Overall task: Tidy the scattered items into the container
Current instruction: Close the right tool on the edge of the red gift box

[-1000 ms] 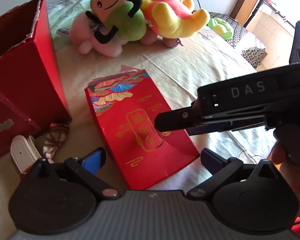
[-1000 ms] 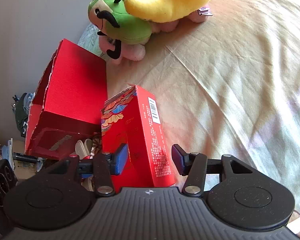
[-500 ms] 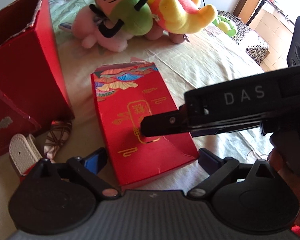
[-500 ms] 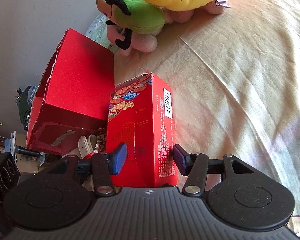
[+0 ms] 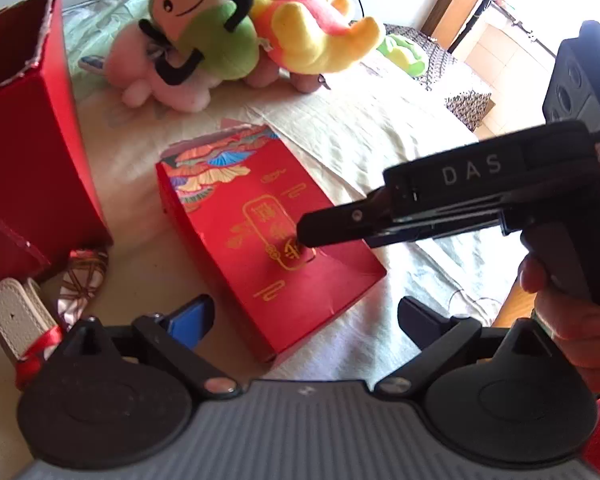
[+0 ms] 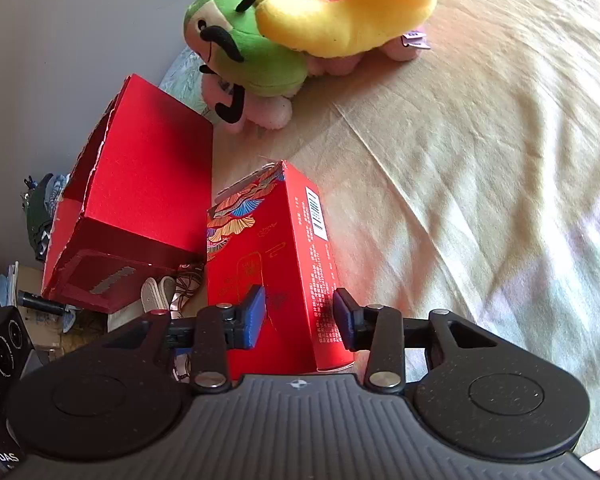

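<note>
right gripper (image 6: 299, 316) jaws pinching red patterned box (image 6: 276, 264) on bed (image 6: 480, 152), right of big red container (image 6: 140, 208); left gripper (image 5: 304, 320) jaws spread, near the box's near end

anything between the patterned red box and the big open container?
Nothing visible. The right gripper straddles the patterned red box; the open red container sits right beside it on the bedsheet. The slippers and woven pouch lie low in front of the container, beside the gap rather than filling it.
</note>
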The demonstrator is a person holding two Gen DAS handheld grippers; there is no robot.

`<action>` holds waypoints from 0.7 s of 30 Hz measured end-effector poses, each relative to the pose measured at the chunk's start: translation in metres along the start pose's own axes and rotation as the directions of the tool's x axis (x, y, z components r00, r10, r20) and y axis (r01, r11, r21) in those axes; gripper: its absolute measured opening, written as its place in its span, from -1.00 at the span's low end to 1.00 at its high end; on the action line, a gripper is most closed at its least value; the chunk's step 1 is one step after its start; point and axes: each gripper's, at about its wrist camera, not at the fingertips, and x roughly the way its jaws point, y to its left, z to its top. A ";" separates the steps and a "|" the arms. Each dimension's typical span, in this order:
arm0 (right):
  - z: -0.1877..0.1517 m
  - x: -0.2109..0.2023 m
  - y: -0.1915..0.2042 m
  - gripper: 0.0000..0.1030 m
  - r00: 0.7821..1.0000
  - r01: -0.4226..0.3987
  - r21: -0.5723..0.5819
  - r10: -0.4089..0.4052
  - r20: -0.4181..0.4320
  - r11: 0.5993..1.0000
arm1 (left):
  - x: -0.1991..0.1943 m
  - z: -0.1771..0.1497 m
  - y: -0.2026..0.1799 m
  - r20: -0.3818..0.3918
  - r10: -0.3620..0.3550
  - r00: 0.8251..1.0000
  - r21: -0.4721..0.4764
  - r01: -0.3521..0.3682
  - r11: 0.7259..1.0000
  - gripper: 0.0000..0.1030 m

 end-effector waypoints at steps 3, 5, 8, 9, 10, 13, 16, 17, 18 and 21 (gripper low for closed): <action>0.000 0.000 -0.005 -0.13 1.000 -0.007 0.028 0.006 0.011 1.000 | -0.007 0.003 0.012 0.023 -0.009 1.000 -0.048 0.011 0.999 0.91; 0.001 0.002 -0.001 -0.13 1.000 -0.013 0.020 0.013 0.017 1.000 | -0.004 0.007 0.023 0.027 -0.018 0.999 -0.106 0.021 0.994 0.90; 0.004 0.011 0.004 -0.05 1.000 -0.013 0.002 0.013 0.009 1.000 | 0.008 0.014 0.037 0.017 -0.030 0.999 -0.186 0.032 0.982 0.62; 0.005 0.014 0.005 0.00 1.000 -0.014 0.002 0.014 0.009 1.000 | 0.012 0.015 0.040 0.012 -0.049 0.999 -0.206 0.050 0.977 0.61; 0.006 0.015 0.004 0.05 1.000 -0.017 0.005 0.017 0.008 1.000 | 0.015 0.015 0.043 0.017 -0.077 0.997 -0.226 0.079 0.971 0.58; 0.008 0.021 0.000 0.14 1.000 -0.027 0.027 0.027 -0.001 0.999 | 0.015 0.014 0.043 0.040 -0.084 0.996 -0.247 0.091 0.965 0.59; 0.010 0.023 -0.001 0.14 0.999 -0.035 0.023 0.036 -0.010 0.999 | 0.012 0.012 0.041 0.049 -0.086 0.995 -0.257 0.096 0.962 0.58; 0.010 0.022 -0.001 0.12 0.999 -0.038 0.024 0.038 -0.013 0.999 | 0.011 0.012 0.040 0.047 -0.081 0.996 -0.254 0.091 0.963 0.58; 0.009 0.021 -0.002 0.11 0.999 -0.041 0.031 0.041 -0.016 0.999 | 0.010 0.012 0.038 0.043 -0.077 0.996 -0.250 0.085 0.965 0.58; 0.006 0.014 0.000 0.09 0.999 -0.048 0.022 0.048 -0.011 0.999 | 0.004 0.013 0.034 0.048 -0.075 0.996 -0.239 0.085 0.967 0.57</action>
